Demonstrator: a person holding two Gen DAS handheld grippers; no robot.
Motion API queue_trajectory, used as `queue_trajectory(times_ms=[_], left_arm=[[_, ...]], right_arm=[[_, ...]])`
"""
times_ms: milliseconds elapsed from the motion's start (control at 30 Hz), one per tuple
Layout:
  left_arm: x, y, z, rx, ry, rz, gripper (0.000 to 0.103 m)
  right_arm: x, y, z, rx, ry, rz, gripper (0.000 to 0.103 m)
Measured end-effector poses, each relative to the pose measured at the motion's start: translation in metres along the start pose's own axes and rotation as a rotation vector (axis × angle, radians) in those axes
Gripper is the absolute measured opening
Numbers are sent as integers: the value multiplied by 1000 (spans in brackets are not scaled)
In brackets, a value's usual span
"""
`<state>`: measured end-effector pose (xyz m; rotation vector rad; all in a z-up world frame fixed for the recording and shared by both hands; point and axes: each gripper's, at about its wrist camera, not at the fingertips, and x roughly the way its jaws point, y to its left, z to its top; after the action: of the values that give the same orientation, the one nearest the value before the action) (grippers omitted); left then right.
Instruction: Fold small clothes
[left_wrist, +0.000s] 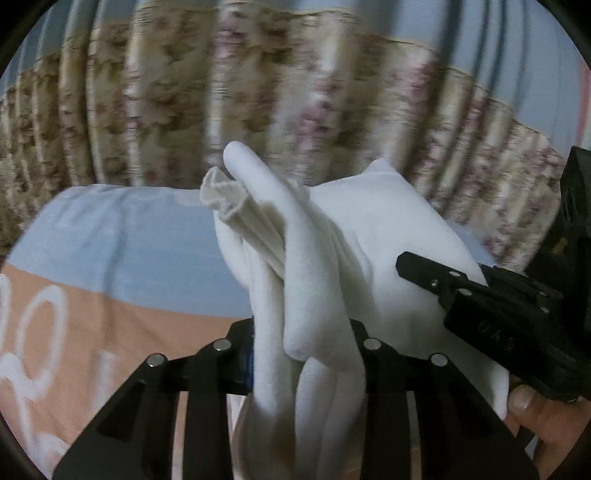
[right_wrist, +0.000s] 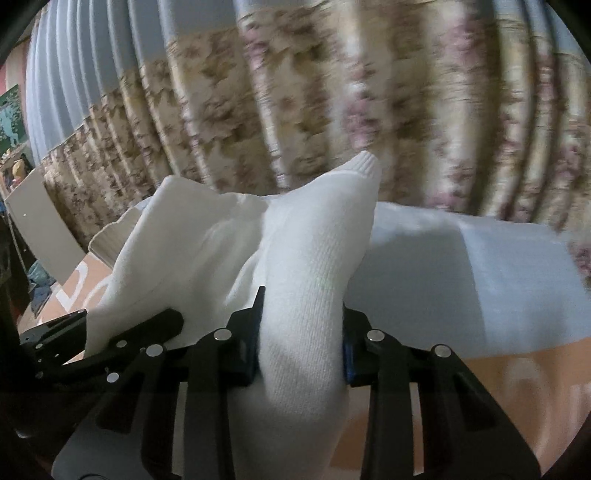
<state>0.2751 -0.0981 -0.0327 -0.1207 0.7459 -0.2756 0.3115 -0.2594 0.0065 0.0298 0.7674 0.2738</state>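
Observation:
A bunch of white sock cloth (left_wrist: 314, 266) is lifted off the bed and stretches between both grippers. My left gripper (left_wrist: 303, 350) is shut on one bunched end, and a ribbed cuff (left_wrist: 221, 195) sticks up to the left. The right gripper (left_wrist: 417, 269) comes in from the right and pinches the same cloth. In the right wrist view my right gripper (right_wrist: 303, 347) is shut on a thick ribbed fold of the white sock (right_wrist: 314, 258). The left gripper (right_wrist: 129, 332) clamps the other end at lower left. Both views are blurred.
Below lies a bed cover (left_wrist: 110, 258) in pale blue and peach with white lettering. A flowered curtain (left_wrist: 258, 92) hangs close behind. A person's hand (left_wrist: 535, 410) holds the right gripper. A white board (right_wrist: 40, 229) leans at far left.

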Motion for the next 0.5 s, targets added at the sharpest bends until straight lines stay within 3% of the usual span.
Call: queue_trajectory(times_ms=[133, 300, 400, 433, 467, 500], left_arm=[[10, -77, -18, 13, 20, -63, 32], [34, -132, -48, 67, 72, -74, 35], [55, -142, -70, 88, 122, -15, 51], [55, -139, -76, 76, 108, 12, 72], [52, -134, -79, 64, 81, 59, 93], [49, -129, -80, 56, 66, 89, 96]], right_arm=[[-42, -60, -22, -20, 12, -70, 33], [-58, -112, -67, 1, 51, -131, 35], [-43, -131, -95, 35, 101, -209, 42], [-41, -136, -103, 54, 107, -235, 48], [-44, -141, -112, 75, 82, -276, 63], [-47, -142, -116, 88, 59, -305, 79]])
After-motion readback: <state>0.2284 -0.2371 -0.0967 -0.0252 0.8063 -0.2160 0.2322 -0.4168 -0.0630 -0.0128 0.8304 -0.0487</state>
